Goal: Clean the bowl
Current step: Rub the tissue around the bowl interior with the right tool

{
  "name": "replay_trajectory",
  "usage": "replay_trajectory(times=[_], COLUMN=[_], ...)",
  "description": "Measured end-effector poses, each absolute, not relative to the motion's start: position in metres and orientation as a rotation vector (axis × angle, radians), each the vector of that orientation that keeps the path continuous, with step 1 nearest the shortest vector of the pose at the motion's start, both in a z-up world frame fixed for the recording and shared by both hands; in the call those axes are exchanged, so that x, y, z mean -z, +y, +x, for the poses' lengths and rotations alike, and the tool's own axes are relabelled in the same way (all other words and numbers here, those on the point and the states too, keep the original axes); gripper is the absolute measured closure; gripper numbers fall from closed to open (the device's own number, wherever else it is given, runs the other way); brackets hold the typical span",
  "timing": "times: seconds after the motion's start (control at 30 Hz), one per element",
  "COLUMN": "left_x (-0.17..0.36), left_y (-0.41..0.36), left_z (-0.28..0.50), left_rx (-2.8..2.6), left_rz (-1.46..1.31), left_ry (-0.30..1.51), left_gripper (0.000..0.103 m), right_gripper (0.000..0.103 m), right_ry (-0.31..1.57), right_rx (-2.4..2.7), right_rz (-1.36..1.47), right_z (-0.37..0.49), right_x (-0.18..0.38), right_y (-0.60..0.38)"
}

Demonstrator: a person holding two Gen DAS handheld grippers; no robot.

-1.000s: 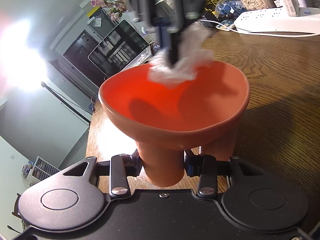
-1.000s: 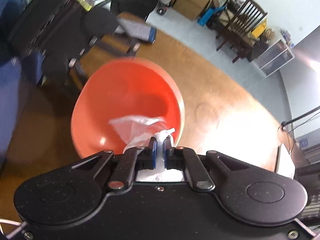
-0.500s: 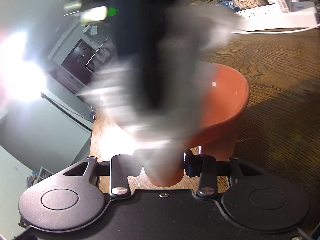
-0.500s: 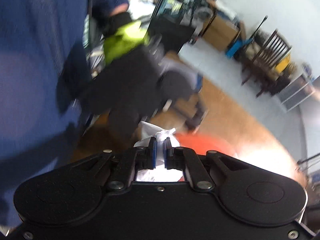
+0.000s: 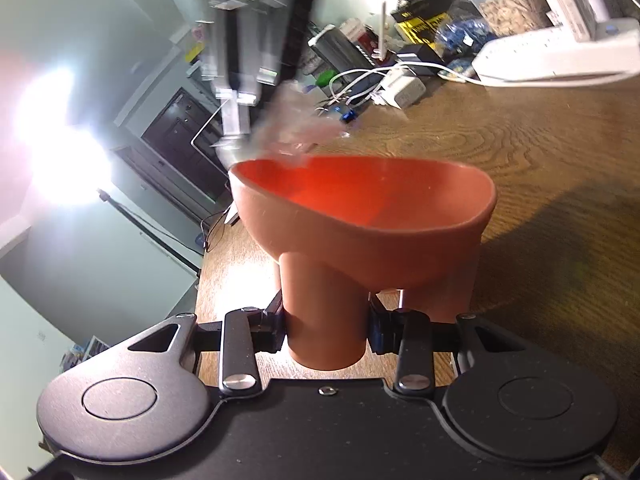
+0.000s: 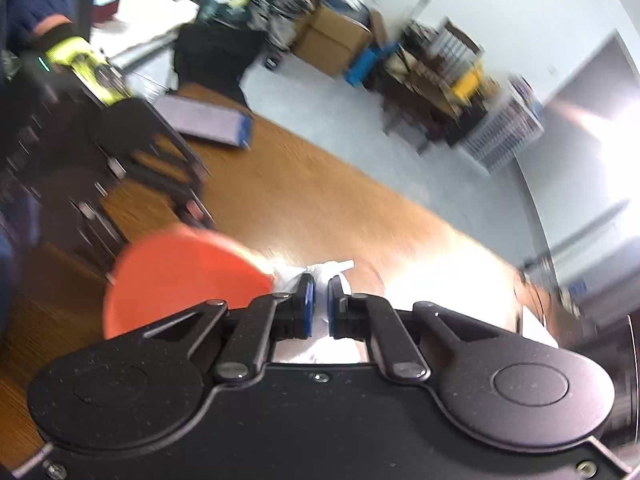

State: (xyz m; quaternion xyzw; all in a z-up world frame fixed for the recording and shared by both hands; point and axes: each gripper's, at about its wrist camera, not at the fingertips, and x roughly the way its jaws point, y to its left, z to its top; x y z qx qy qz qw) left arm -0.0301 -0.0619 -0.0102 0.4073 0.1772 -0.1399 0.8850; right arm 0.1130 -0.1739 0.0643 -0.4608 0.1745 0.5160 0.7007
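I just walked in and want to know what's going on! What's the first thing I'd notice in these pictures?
The bright orange bowl grabs you first: it sits mid-picture in the left view, and the left tool is clamped on one of its thick legs above the wooden table. Next comes the white tissue pinched in the right tool, just past the bowl's rim. Behind, a white power strip and tangled cables clutter the table's far edge.

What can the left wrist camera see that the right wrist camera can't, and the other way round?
Only the left wrist view shows the left tool clamped on the orange bowl's leg, plus chargers and cables behind. Only the right wrist view shows the right tool pinching a white tissue, and cardboard boxes on the floor. Both show the orange bowl and wooden table.
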Motion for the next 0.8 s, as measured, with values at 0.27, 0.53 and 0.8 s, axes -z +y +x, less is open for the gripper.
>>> replay_trajectory(times=[0.27, 0.53, 0.8], left_x=[0.006, -0.002, -0.006], left_y=[-0.061, -0.052, -0.052], left_z=[-0.026, -0.026, -0.03], left_rx=[0.272, 0.248, 0.284], left_rz=[0.8, 0.821, 0.886], left_ry=[0.384, 0.357, 0.333], left_gripper=[0.066, 0.066, 0.066], right_gripper=[0.096, 0.096, 0.096], right_ry=[0.588, 0.594, 0.378], right_rx=[-1.139, -1.324, -1.447], right_rz=[-1.111, -1.192, -1.127], right_z=[0.119, 0.064, 0.018], right_x=[-0.01, 0.005, -0.044], right_y=[-0.2, -0.202, -0.185])
